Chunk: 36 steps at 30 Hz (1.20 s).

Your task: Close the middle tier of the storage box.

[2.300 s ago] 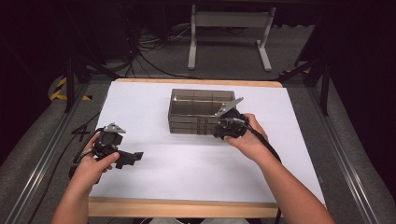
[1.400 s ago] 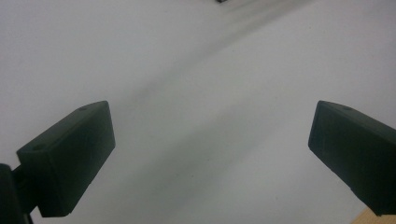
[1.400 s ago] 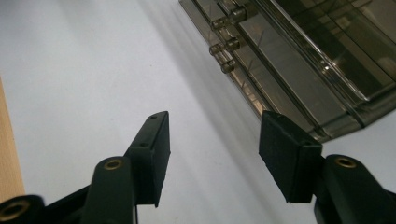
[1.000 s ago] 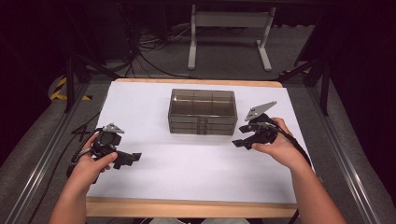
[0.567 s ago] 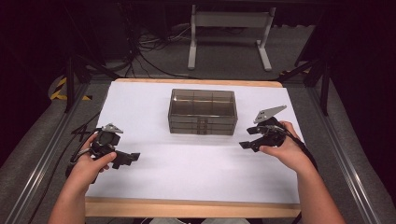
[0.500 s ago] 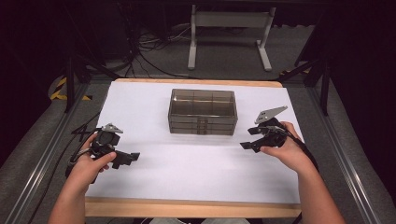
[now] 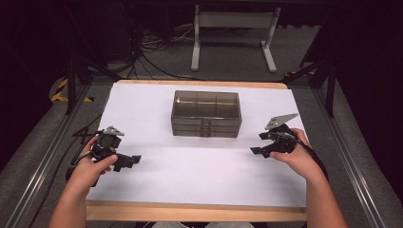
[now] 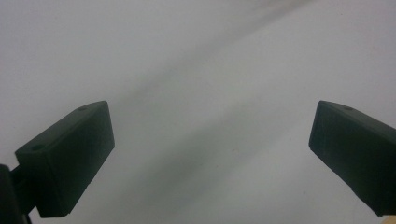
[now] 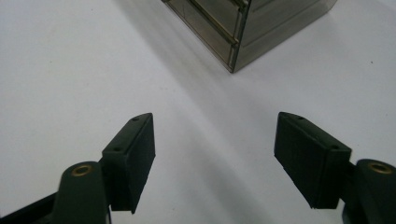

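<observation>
A smoky translucent drawer box (image 7: 206, 114) stands at the middle of the white table top (image 7: 199, 175), its drawers shut. Its near right corner (image 9: 243, 42) is at the top of the right gripper view. My right gripper (image 7: 259, 145) rests low over the sheet to the right of the box, apart from it. Its jaws have just been opening and stand wide with nothing between them (image 9: 215, 158). My left gripper (image 7: 130, 161) sits at the left of the table, jaws wide apart (image 8: 210, 158) over bare white surface, holding nothing.
The table's wooden front edge (image 7: 195, 213) runs along the bottom. Metal rails (image 7: 354, 166) flank both sides. Cables (image 7: 142, 52) and a white stand (image 7: 233, 28) lie on the floor beyond the table's far edge.
My right gripper has drawn away from the drawer box, moving right and toward me, sinking closer to the table. The left hand has stayed put.
</observation>
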Each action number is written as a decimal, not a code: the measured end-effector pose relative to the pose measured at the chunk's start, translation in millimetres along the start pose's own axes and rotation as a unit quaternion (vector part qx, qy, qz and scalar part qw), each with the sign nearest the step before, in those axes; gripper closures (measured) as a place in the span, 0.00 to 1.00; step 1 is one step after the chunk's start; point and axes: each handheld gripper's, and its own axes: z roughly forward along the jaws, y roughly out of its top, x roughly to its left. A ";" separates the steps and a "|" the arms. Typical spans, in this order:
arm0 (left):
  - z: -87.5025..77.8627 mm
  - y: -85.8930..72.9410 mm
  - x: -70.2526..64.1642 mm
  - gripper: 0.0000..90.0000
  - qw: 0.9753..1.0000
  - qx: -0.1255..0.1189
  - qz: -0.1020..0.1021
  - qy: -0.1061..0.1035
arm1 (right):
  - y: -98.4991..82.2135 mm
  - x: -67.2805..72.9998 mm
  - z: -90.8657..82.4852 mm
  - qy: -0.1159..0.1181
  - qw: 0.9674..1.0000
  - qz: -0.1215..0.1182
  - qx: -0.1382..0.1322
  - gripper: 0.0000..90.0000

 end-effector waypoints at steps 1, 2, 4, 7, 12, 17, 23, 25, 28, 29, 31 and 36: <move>1.0 -0.5 1.1 0.01 1.000 0.000 0.000 -0.001 | -1.3 -0.7 1.2 -0.004 1.000 -0.001 0.000 0.33; 1.3 -0.9 1.2 0.01 1.000 0.001 -0.003 0.000 | -3.6 -1.8 3.0 -0.010 1.000 0.000 0.001 0.32; 2.3 -1.6 2.5 0.01 1.000 0.002 -0.004 0.000 | -7.1 -3.3 4.7 -0.012 1.000 0.004 -0.001 0.31; 2.9 -2.1 3.1 0.01 1.000 0.002 -0.006 0.002 | -10.0 -4.9 6.0 -0.015 1.000 0.006 0.000 0.31; 3.9 -2.7 5.5 0.01 1.000 0.002 -0.007 0.002 | -19.9 -9.2 10.7 -0.019 1.000 0.016 0.014 0.31; 5.0 -3.2 6.8 0.01 1.000 0.004 -0.010 0.001 | -25.1 -11.3 14.4 -0.020 0.999 0.020 0.021 0.30; 6.1 -3.3 7.7 0.01 1.000 0.006 -0.011 0.002 | -31.2 -13.7 19.7 -0.020 0.999 0.023 0.035 0.30; 6.7 -3.5 7.7 0.01 1.000 0.008 -0.010 0.001 | -32.5 -13.4 22.2 -0.018 0.999 0.025 0.045 0.30; 7.2 -3.4 7.8 0.01 1.000 0.010 -0.006 0.001 | -34.3 -13.2 26.7 -0.025 0.997 0.018 0.065 0.29; 7.3 -3.5 7.8 0.01 1.000 0.010 -0.006 0.001 | -34.3 -13.2 26.7 -0.025 0.997 0.018 0.065 0.29; 7.7 -3.6 7.1 0.01 1.000 0.011 -0.008 0.003 | -35.8 -12.3 30.8 -0.032 0.996 0.015 0.081 0.28; 8.4 -3.6 7.2 0.01 1.000 0.014 -0.006 0.003 | -35.8 -11.5 31.1 -0.035 0.996 0.015 0.081 0.27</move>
